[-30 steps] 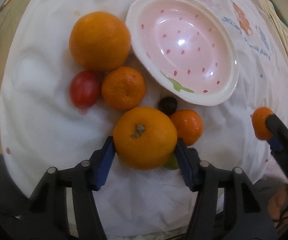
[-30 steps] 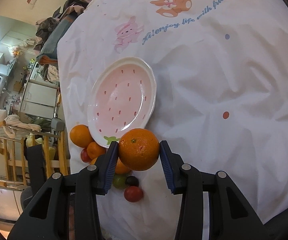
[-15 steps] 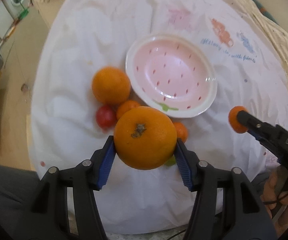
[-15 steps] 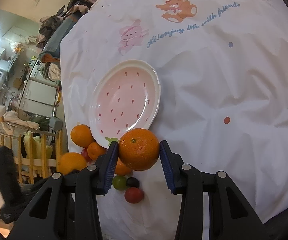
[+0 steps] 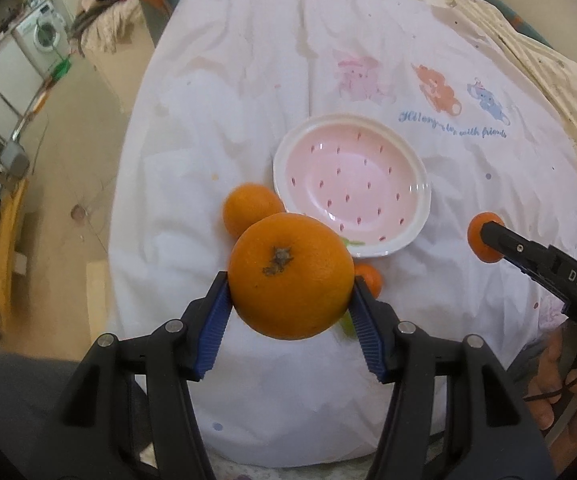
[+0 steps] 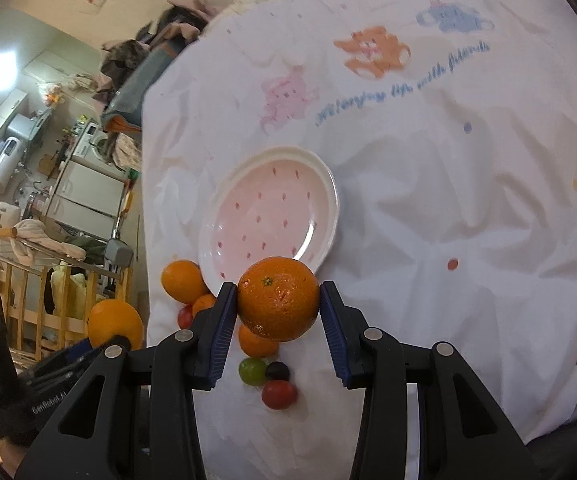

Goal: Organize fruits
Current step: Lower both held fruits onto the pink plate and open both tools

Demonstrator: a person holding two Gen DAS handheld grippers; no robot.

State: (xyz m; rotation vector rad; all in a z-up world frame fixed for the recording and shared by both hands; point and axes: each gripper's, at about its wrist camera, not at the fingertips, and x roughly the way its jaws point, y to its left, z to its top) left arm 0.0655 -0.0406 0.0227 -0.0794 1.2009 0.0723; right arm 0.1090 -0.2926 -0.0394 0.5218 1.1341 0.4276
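White cloth printed with cartoon bears and blue script covers the table (image 5: 248, 92) in the left wrist view, with a washing machine and wooden furniture blurred along the left edge. At lower centre, the left tongs (image 5: 291, 280) pinch a large orange (image 5: 291, 276), stem scar facing the camera, blue pads pressed to its sides. A second ago this orange sat on the cloth among the other fruit; now it hangs well above it, and the whole table has shrunk in frame. Behind it, at centre, lies the pink plate (image 5: 352, 184) with red specks — nothing on it yet. A loose orange (image 5: 248, 208) sits just left of the plate's rim, and a small mandarin (image 5: 368, 278) peeks from behind the right pad. At the right edge, the other tongs reach in with their own fruit.

From the right wrist view the same cloth fills the right side and a cluttered room the upper left. At lower centre, the right tongs (image 6: 278, 300) pinch a smaller orange (image 6: 278, 298), held above the near rim of the plate, slightly higher than before. Below it lie a green grape (image 6: 252, 370), a dark grape (image 6: 277, 370) and a red tomato (image 6: 279, 394). At lower left, the large orange shows in the left tongs.

Both fruits are off the table — likely headed for the plate next.
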